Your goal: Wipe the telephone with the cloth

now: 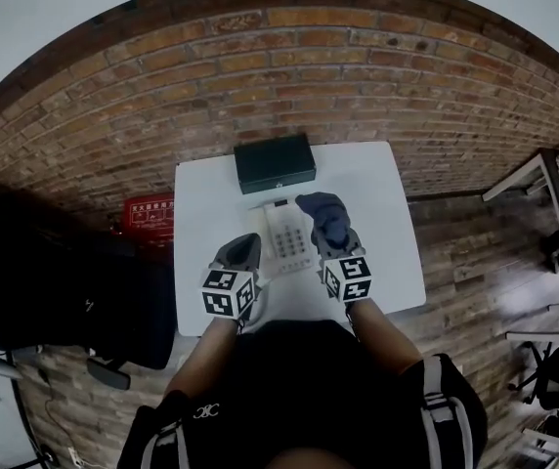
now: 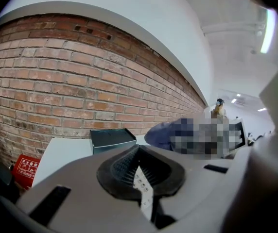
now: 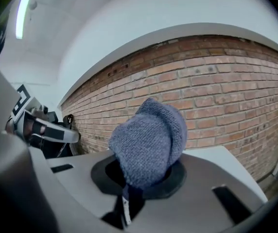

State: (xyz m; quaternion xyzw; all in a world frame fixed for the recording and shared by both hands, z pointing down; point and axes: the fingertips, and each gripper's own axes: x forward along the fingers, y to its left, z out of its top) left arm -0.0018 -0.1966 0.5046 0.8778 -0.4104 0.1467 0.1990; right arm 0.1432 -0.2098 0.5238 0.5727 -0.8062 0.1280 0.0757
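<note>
Right gripper (image 1: 337, 246): jaws pinched on a bunched blue-grey knitted cloth (image 3: 148, 140), which bulges up out of them. The cloth sits over the upper right corner of the white telephone (image 1: 287, 234); contact cannot be confirmed. Left gripper (image 1: 238, 254): jaws pressed together, nothing between them, at the telephone's left edge. The telephone lies mid-bench on the white bench (image 1: 387, 252), with a black box (image 1: 275, 162) beyond it by the brick wall (image 1: 309, 76).
</note>
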